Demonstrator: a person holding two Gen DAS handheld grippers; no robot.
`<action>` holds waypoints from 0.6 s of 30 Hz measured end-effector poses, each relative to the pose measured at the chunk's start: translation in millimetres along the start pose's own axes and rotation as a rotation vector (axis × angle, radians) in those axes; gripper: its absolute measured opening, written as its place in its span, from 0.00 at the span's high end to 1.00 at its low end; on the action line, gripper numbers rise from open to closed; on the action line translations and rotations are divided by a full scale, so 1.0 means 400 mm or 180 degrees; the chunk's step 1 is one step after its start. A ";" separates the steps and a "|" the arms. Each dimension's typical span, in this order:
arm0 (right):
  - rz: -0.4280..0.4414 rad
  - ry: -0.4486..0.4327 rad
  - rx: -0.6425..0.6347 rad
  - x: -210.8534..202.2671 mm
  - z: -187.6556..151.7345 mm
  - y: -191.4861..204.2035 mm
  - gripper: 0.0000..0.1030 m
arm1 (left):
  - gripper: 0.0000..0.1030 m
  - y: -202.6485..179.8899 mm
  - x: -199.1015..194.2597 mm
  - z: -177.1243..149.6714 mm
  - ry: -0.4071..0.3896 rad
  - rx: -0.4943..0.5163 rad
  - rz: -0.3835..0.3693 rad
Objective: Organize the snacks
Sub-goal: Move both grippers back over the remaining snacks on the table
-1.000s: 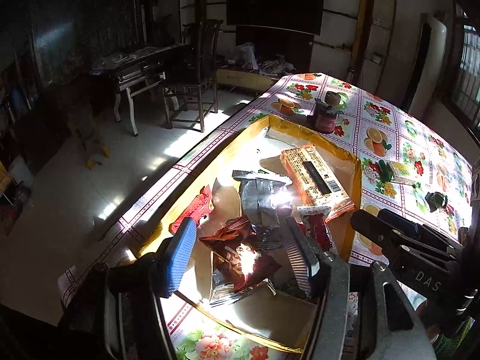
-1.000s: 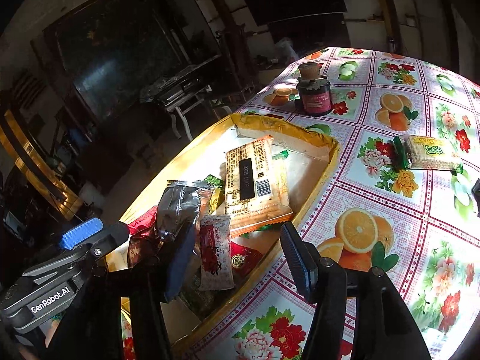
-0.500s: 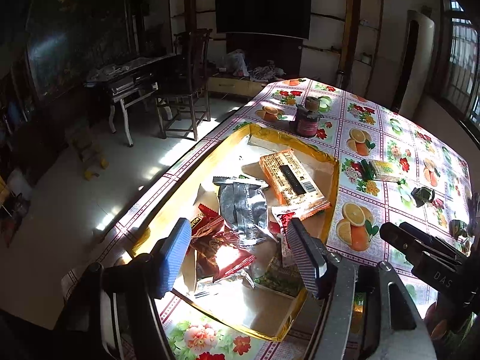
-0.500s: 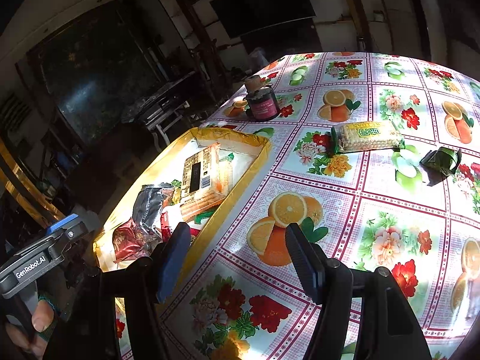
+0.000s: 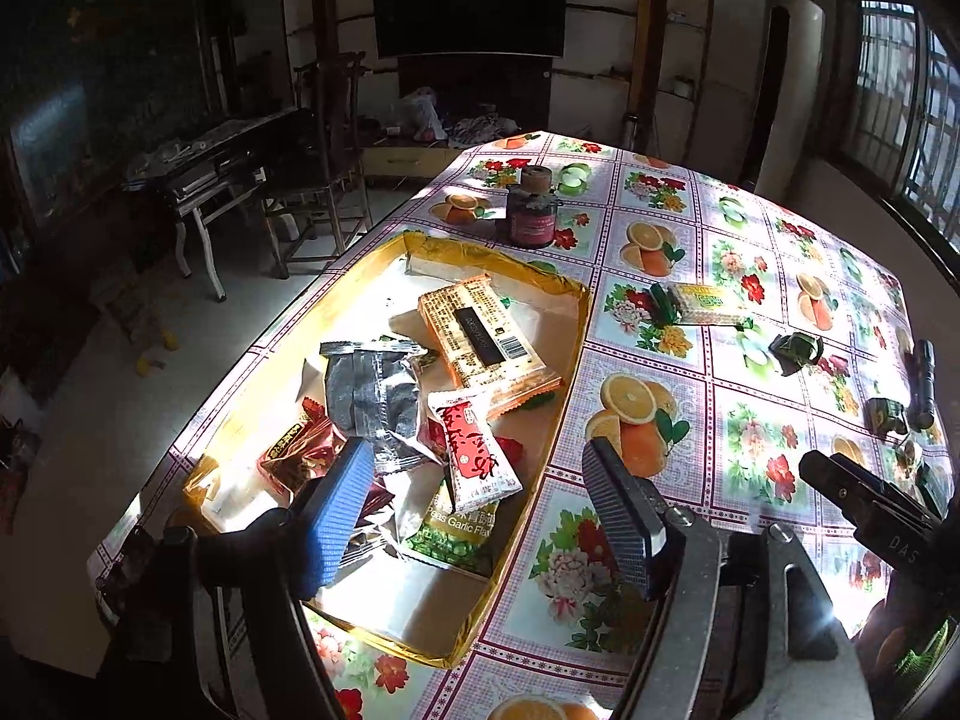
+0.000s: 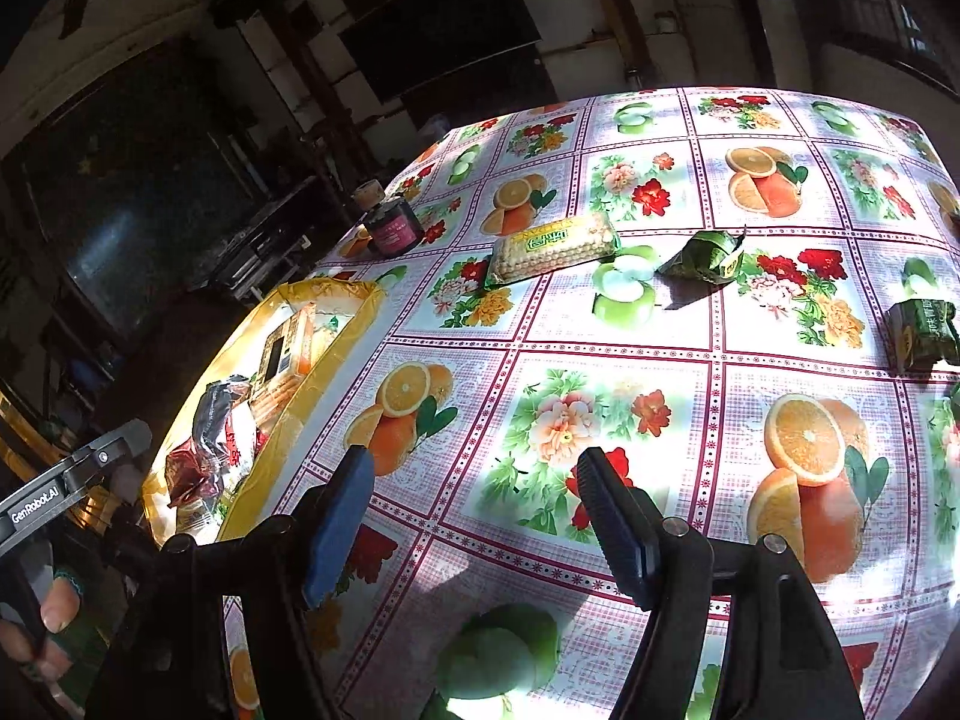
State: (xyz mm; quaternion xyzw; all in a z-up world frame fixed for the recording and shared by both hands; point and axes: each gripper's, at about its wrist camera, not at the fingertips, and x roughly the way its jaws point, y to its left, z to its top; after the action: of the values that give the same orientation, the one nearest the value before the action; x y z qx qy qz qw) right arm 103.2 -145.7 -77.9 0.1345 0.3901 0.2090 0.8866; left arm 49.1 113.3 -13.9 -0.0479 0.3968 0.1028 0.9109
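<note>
Left claw (image 5: 480, 516), jaws just widening, hovers over "Peas Garlic Flavor" packet (image 5: 453, 531).

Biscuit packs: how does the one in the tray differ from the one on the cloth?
The orange pack lies in the gold tray, propped on other snacks, barcode side up. The yellow-green pack lies flat and alone on the tablecloth, outside the tray. Both are sealed oblong packs, and neither is held.

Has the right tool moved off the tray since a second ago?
Yes. The right tool was over the tray's near corner; now it hangs over bare tablecloth to the tray's right, jaws just opened wider, nothing between them.
</note>
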 end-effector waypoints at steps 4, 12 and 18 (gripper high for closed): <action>-0.0145 -0.0073 0.0119 -0.043 -0.008 -0.068 0.24 | 0.30 -0.064 0.006 0.011 -0.0001 0.0131 -0.0096; -0.0361 -0.0188 0.0421 -0.109 -0.018 -0.201 0.24 | 0.29 -0.179 0.038 0.037 0.0046 0.0361 -0.0205; -0.0407 -0.0192 0.0425 -0.099 0.006 -0.227 0.21 | 0.29 -0.267 0.103 0.078 0.0145 0.0557 -0.0277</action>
State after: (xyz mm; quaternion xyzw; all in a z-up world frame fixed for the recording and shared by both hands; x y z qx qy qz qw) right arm 104.9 -244.4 -87.7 0.1743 0.3840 0.1214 0.8986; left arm 123.0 20.6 -22.2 0.0123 0.4225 0.0270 0.9059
